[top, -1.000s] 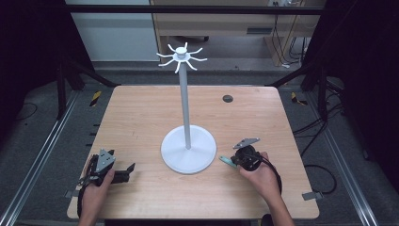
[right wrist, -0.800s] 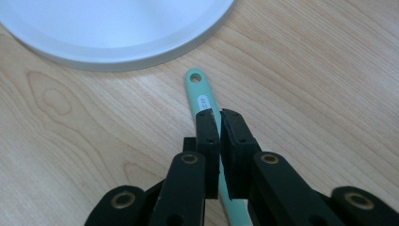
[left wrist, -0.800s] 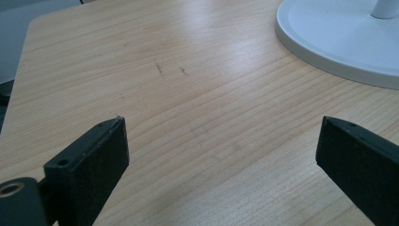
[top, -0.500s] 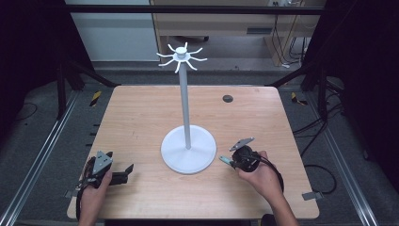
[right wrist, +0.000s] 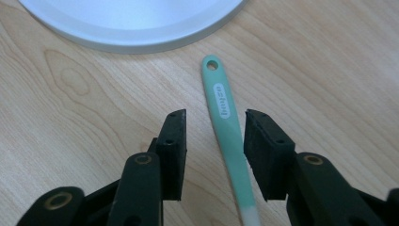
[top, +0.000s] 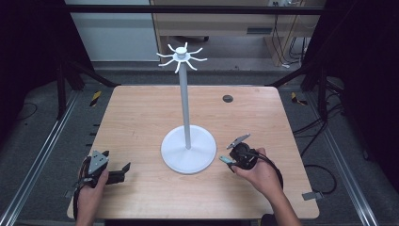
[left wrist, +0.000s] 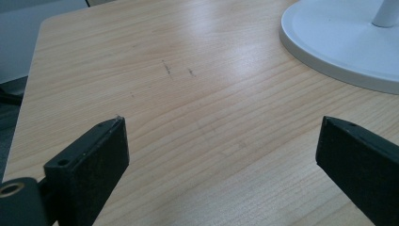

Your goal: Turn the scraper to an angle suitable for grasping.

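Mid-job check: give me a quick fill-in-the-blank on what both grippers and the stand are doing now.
1. The green handle lies between the right gripper's ____ jaws.
2. The left gripper has its jaws wide ____, over bare table.
3. The white stand's hooks at the top carry ____.
4. The handle's end with the hole points toward the stand's round ____.

Missing: open; open; nothing; base

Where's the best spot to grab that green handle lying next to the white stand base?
Probably mid-shaft of the green handle, just below its white label, squeezing across the narrow width. It lies flat on the table, and the right tool already straddles it open, so come straight down from above.
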